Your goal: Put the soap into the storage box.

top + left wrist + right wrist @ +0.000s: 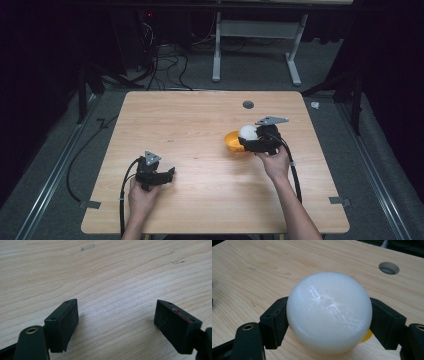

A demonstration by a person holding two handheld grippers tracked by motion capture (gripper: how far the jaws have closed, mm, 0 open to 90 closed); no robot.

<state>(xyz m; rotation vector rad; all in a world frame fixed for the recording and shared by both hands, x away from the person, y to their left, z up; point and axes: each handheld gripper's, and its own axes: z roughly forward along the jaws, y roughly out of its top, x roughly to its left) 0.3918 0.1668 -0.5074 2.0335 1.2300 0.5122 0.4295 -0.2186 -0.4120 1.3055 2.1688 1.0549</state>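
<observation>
A white round ball (329, 311) sits between the jaws of my right gripper (329, 320), which is shut on it. In the high view the white ball (247, 132) hangs just over an orange bowl (231, 142) at the table's right middle, and the right gripper (260, 140) holds it from the right. A sliver of the orange bowl (366, 337) peeks out under the ball. My left gripper (167, 176) rests low over the near left of the table. Its jaws stand wide apart over bare wood, left gripper (116, 322) open and holding nothing.
The light wooden table (190, 130) has a round grommet hole (248, 104) near its far edge, also seen as the hole (388, 267) beyond the ball. Behind the table are cables on the floor and a white desk frame (257, 45).
</observation>
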